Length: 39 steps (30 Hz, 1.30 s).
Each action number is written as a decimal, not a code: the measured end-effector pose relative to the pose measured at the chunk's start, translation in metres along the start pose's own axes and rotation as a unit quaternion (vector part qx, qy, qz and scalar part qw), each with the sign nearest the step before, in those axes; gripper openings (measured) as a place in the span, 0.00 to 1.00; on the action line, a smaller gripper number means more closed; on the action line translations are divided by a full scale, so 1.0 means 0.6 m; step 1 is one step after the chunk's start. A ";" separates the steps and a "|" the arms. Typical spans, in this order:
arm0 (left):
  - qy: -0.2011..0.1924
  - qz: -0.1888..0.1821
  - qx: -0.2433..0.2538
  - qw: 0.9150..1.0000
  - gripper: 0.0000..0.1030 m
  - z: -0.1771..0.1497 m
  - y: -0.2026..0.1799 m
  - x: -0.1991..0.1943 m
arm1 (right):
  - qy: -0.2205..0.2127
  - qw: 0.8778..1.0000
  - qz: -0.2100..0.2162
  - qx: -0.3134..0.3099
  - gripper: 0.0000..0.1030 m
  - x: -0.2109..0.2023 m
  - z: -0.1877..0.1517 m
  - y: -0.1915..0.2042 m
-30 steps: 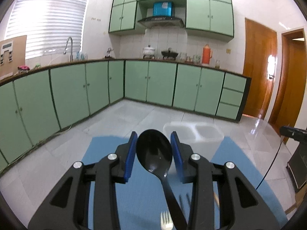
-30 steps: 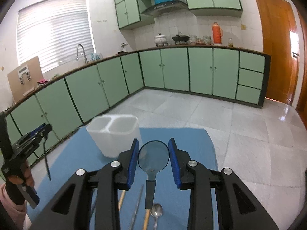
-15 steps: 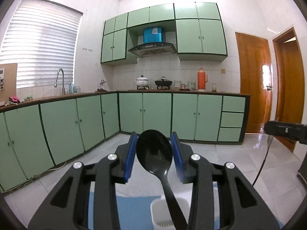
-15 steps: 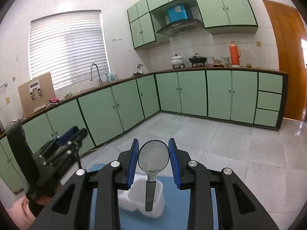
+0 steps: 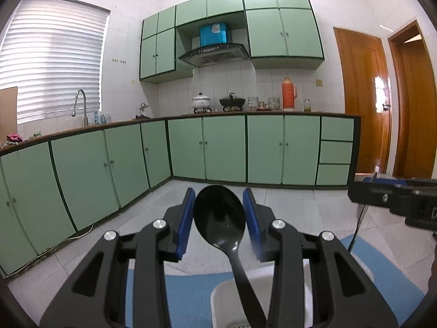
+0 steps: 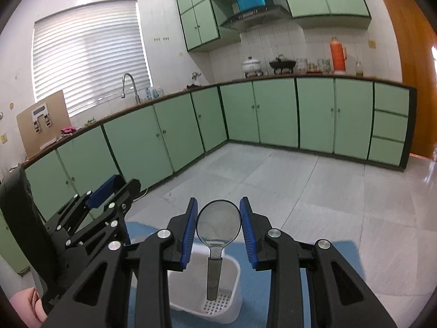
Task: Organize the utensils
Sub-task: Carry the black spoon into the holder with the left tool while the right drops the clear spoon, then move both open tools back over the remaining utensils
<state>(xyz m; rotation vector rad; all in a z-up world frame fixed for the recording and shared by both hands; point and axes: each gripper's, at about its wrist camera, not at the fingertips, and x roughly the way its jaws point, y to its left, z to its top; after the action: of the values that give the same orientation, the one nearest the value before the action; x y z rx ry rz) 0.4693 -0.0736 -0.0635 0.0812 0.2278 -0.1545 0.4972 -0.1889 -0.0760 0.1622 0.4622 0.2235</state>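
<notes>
Both spoons (image 5: 219, 216) now over holder (image 6: 232, 274) (white)

Black plastic serving spoon (image 5: 220, 216): glossy, bowl up, handle slanting down above the holder.

Clear smoky measuring spoon (image 6: 218, 225): round translucent bowl up, short grey handle hanging down over a compartment.

White plastic utensil holder (image 6: 232, 304): upright on blue mat, perforated floor visible, compartment empty.

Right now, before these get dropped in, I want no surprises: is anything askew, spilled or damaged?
Nothing stands out. The black spoon sits in the left claw, the clear spoon in the right claw, handles hanging down over the upright white caddy.
</notes>
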 end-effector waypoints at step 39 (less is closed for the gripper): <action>0.181 0.004 -0.053 0.982 0.90 -0.132 0.084 -0.229 | 0.059 0.996 -0.061 0.040 0.71 -0.178 -0.177 -0.037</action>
<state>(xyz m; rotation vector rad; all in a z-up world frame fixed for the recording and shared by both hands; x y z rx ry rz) 0.3279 0.0036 -0.1054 0.0036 0.5981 -0.1188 0.3591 -0.2257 -0.1293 0.1990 0.5968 0.0946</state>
